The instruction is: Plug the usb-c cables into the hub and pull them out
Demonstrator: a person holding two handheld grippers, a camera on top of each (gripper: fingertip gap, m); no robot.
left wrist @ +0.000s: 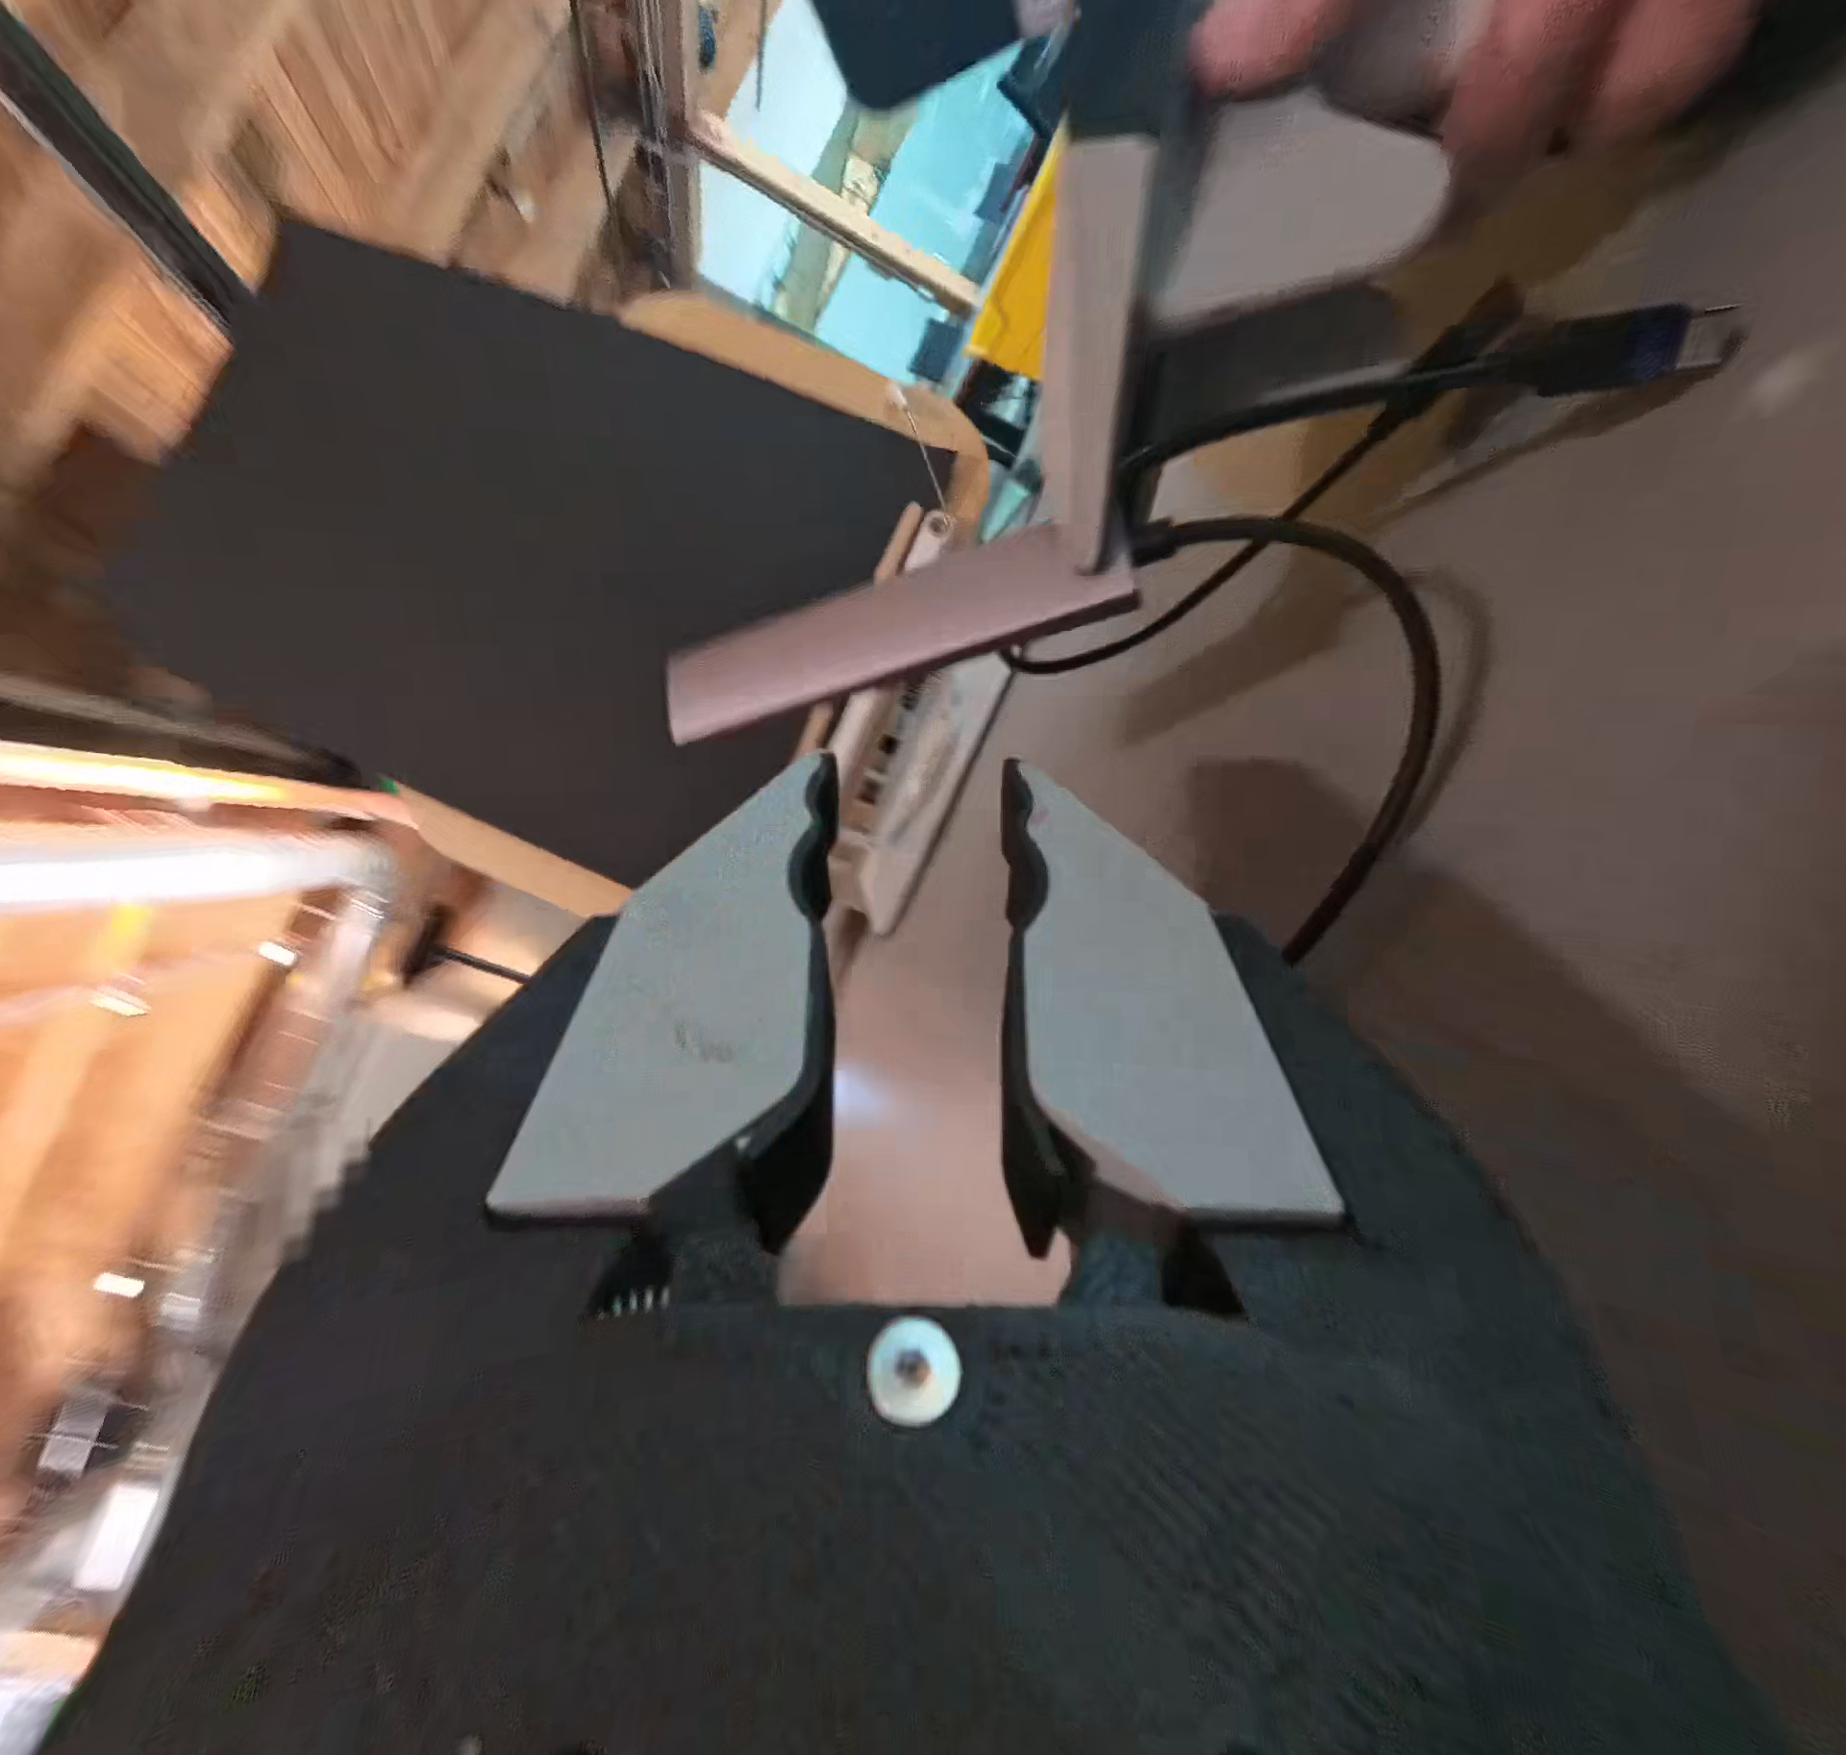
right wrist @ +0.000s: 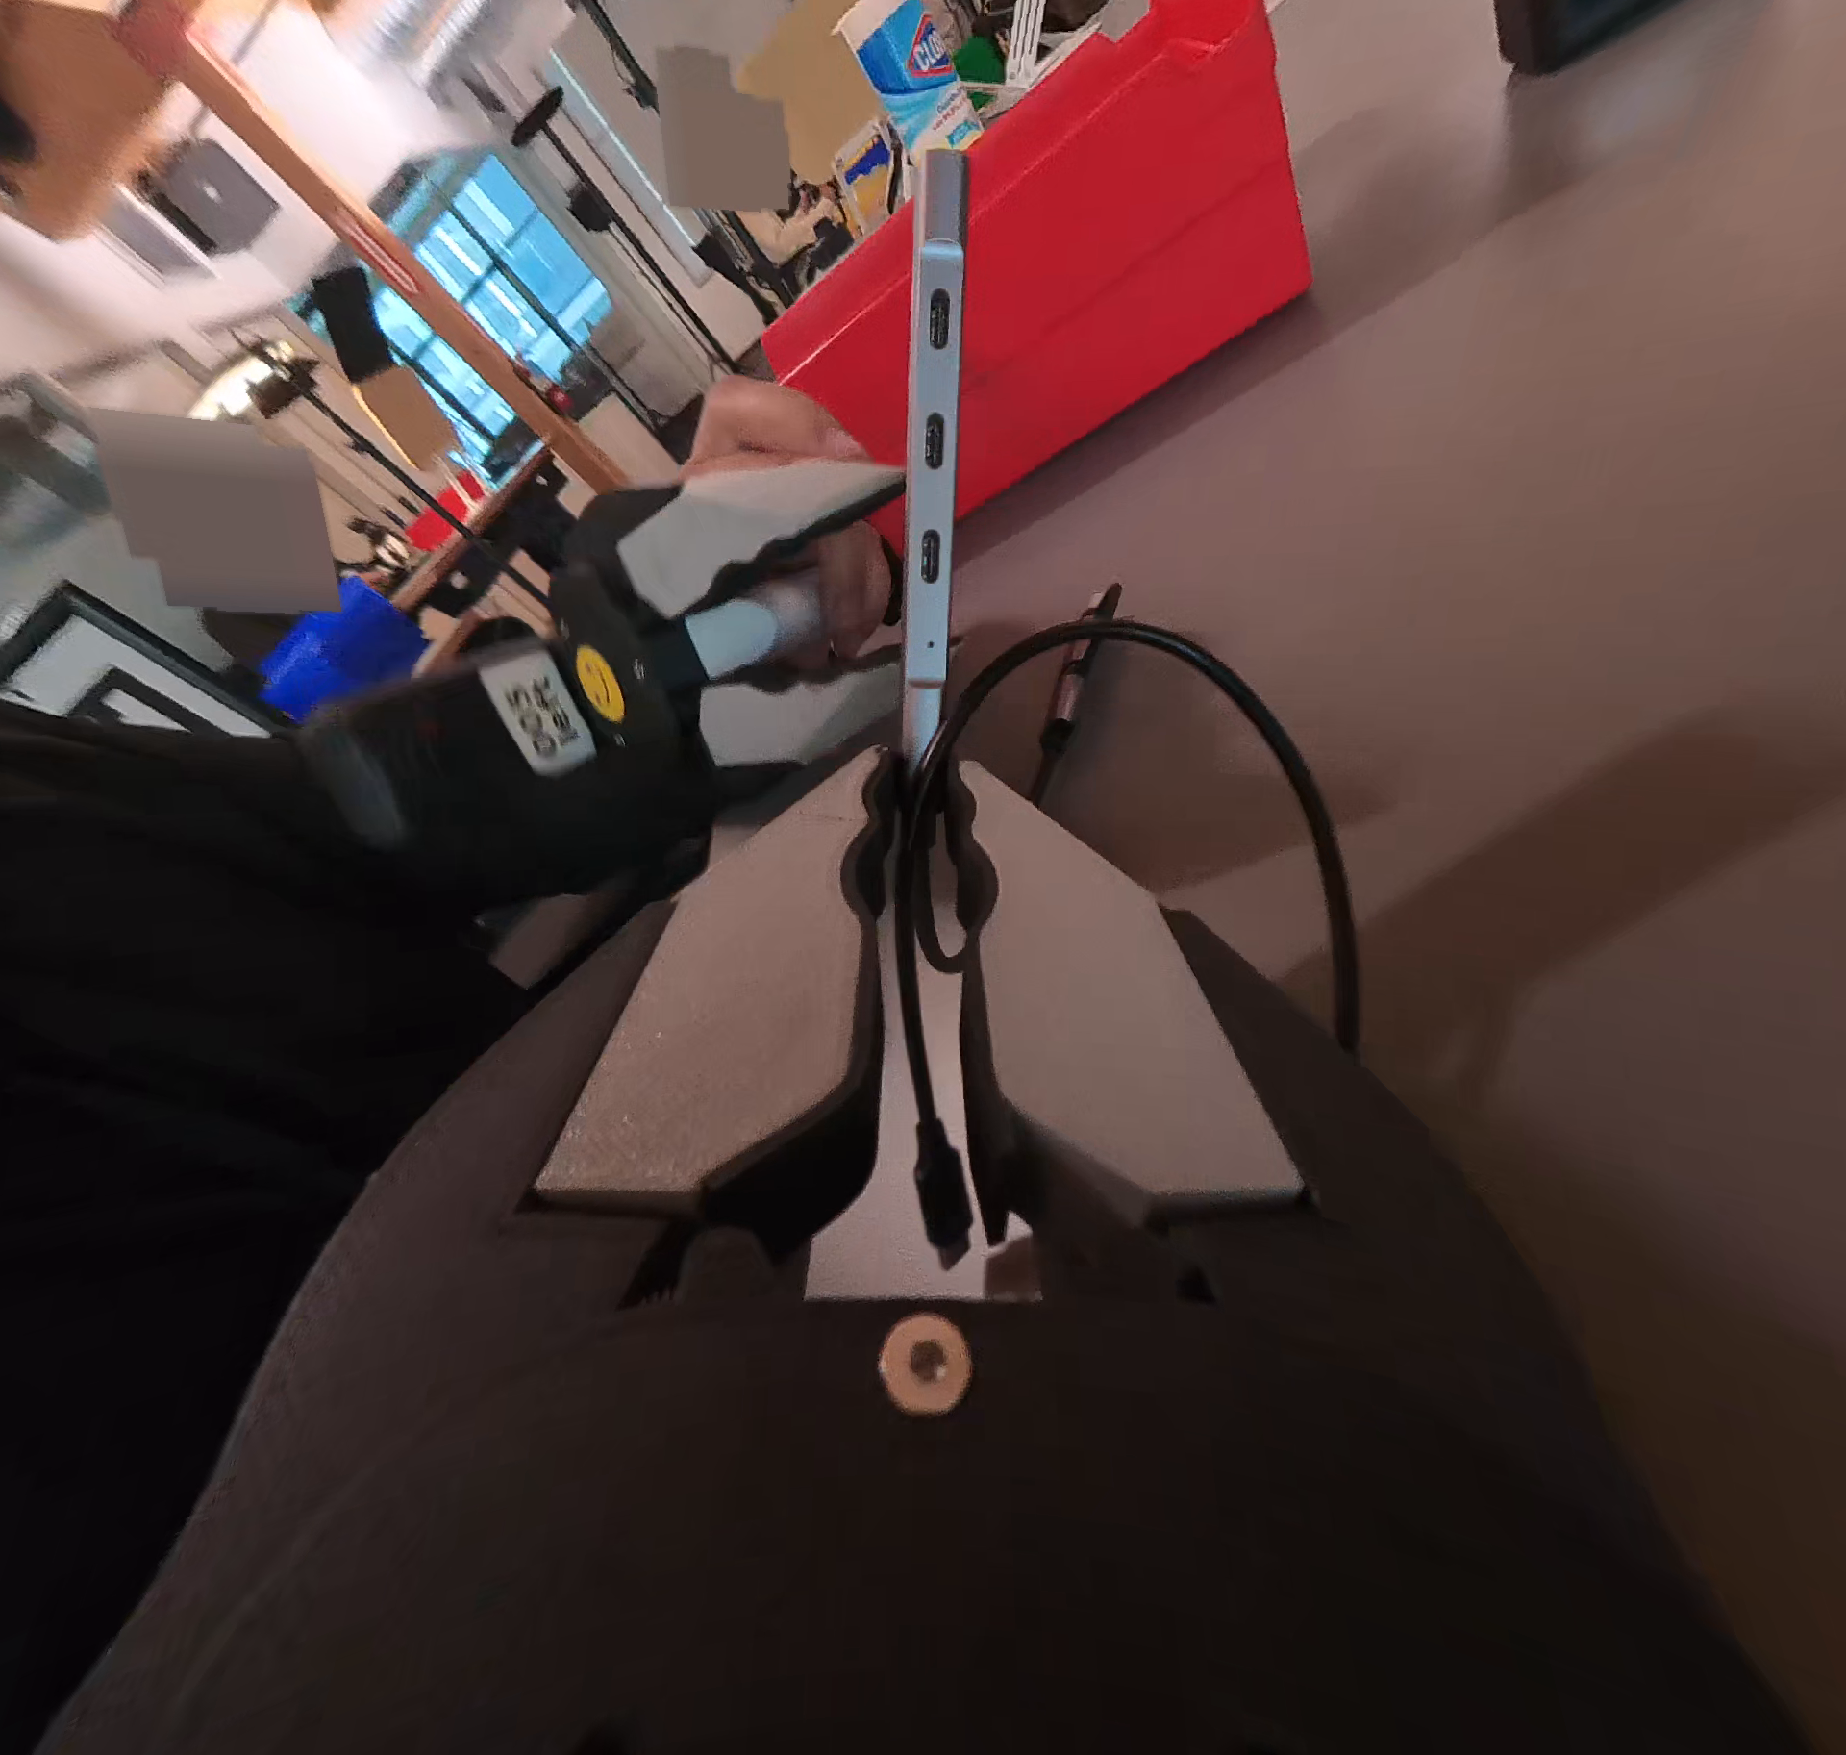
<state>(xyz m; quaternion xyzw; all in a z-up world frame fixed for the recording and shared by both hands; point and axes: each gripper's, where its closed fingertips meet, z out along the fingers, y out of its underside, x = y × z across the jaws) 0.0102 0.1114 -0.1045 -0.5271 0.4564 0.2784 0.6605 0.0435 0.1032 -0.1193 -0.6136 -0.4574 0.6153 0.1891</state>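
1. On the grey surface (right wrist: 1498,508), with a red bin (right wrist: 1099,308) behind, both grippers meet over the work.
2. The right gripper (right wrist: 924,788) has its jaws closed on one end of the hub (right wrist: 937,408). The hub stands out past the jaw tips as a thin slab, edge toward the camera and clear of the surface.
3. The left gripper (left wrist: 919,808) is empty, its jaws moderately wide. The hub's free end hangs just ahead of them and a little to one side.
4. A black cable (right wrist: 1299,758) loops off to the right, then runs back down the gap between the right jaws beside the hub. It seems to be pinched there, though the gap is too dark to be sure.
5. Its plug (right wrist: 941,1188) lies deep between those jaws near their root, well behind the tips and out of any socket.
6. Three ports (right wrist: 936,443) along the hub's edge all look empty.
7. Risks:
   - The hub is held by one end only, so a push on a plug far from the jaws could lever it round or slip it out.
   - The plug sits where the left jaws cannot easily reach, and tugging the cable free could drag the hub with it.
   - The left view is smeared by motion, so a fast approach may knock the hub's free end.
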